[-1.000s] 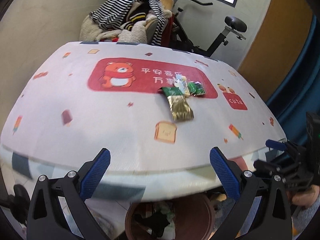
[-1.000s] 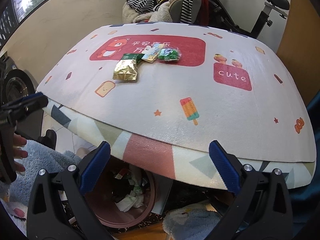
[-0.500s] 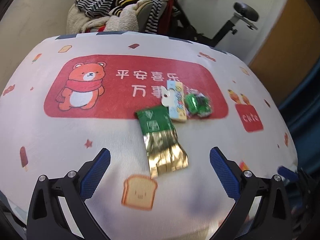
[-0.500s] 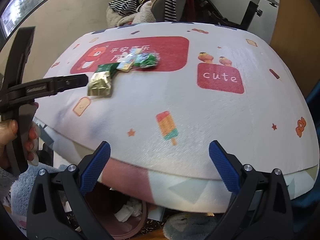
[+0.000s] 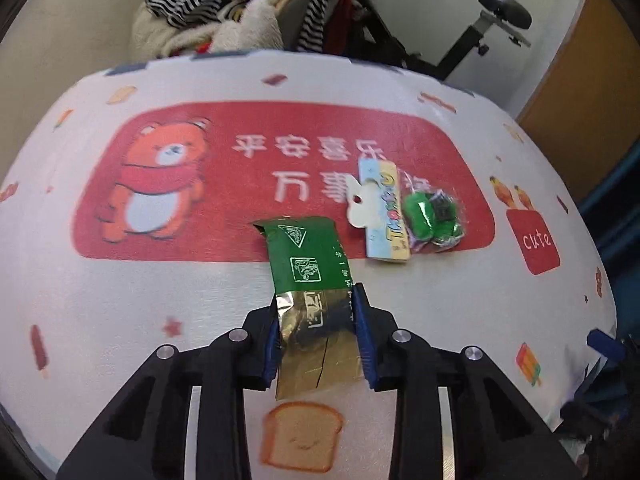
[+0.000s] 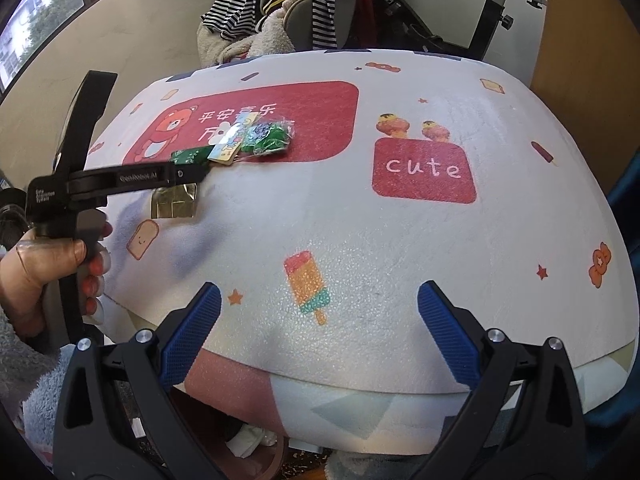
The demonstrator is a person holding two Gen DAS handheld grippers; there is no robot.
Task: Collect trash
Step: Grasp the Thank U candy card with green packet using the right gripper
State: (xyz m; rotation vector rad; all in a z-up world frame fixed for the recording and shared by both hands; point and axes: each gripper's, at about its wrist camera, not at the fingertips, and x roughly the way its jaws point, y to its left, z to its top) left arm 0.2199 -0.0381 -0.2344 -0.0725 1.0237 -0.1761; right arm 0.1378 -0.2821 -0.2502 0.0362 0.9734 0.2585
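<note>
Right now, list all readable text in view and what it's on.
"cute": red patch on the table mat.
"平安喜乐" over "万事…", partly covered: red bear banner.
"Thank…": striped card.
Green-gold wrapper print and left gripper arm lettering: too small to read.

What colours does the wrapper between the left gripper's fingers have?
The wrapper is green at the far end and shiny gold at the near end, clearest in the left wrist view.

Left wrist view sits low and close over the white printed foam table cover [image 5: 160, 280], facing the far wall. Right wrist view hangs back at the near edge, seemingly higher, facing the same way. Both share the red bear-print panel [image 5: 168, 184] [image 6: 320, 120] and the green-and-gold foil wrapper [image 5: 312, 304] [image 6: 176, 204].
</note>
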